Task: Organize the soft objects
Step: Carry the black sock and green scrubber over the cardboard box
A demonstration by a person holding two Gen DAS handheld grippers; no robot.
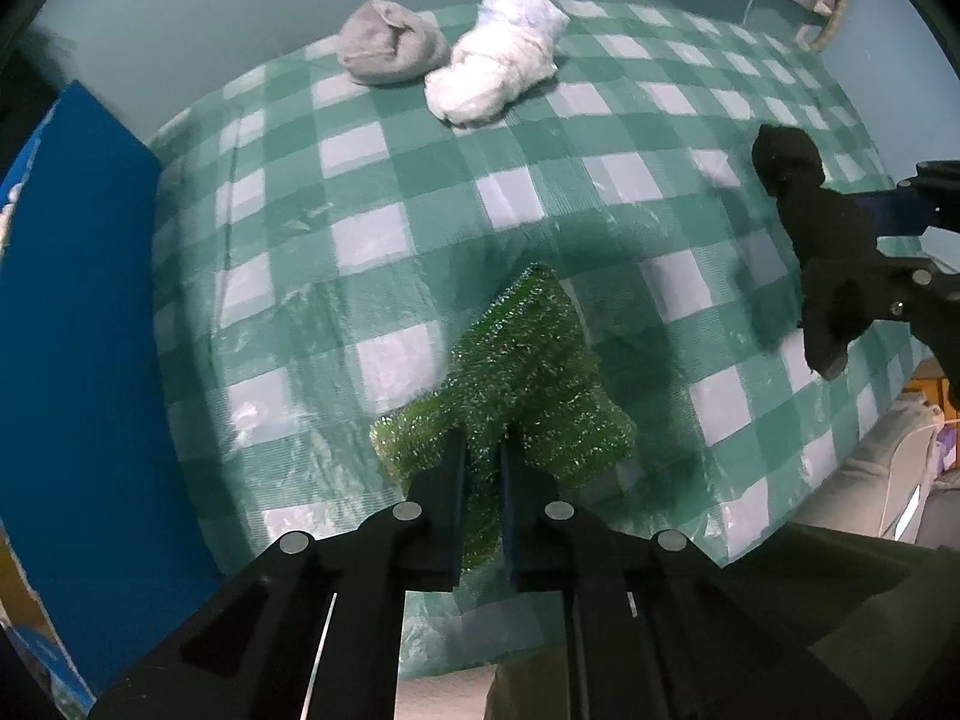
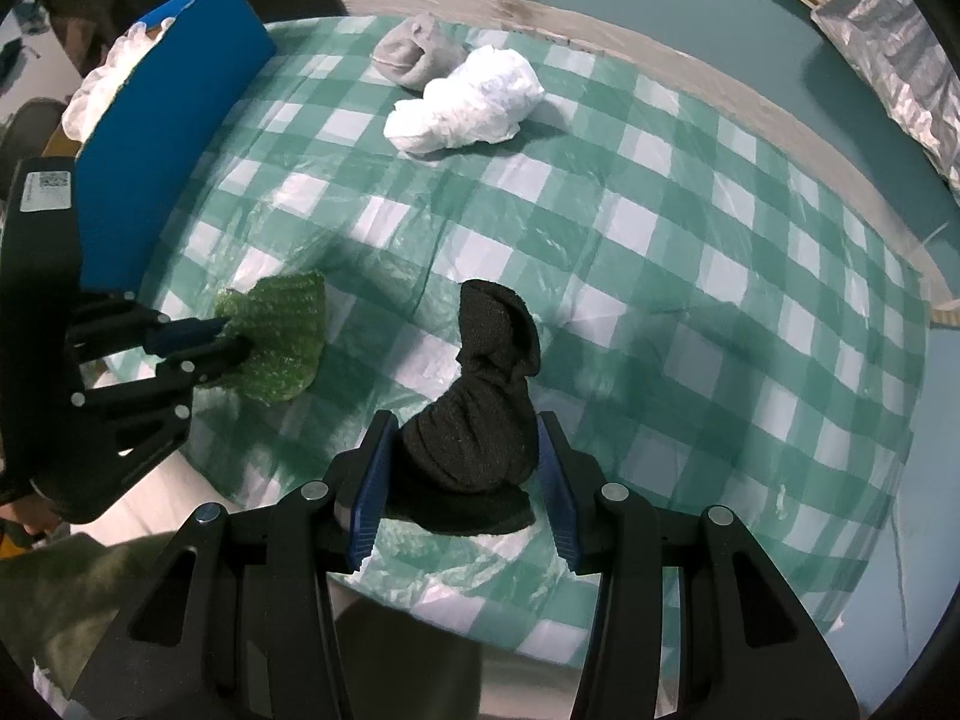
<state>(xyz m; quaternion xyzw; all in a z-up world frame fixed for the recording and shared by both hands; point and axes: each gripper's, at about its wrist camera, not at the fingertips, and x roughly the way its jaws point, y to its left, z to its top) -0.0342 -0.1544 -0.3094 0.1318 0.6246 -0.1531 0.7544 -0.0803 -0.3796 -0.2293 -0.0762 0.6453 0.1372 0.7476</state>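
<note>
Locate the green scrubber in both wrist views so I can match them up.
Left wrist: green scrubber at bottom centre, pinched in the left gripper.
Right wrist: green scrubber at middle left, beside the blue box.
Shared landmark: the white bundle at the cloth's far edge.

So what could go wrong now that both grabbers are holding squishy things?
The left gripper pinches only a thin fold of the green scrubber, so it might slip free when lifted. The black sock in the right gripper hangs loose and could sag out. The thin plastic checked cloth is wrinkly, so a low gripper might snag it and drag the grey sock and white bundle.
</note>
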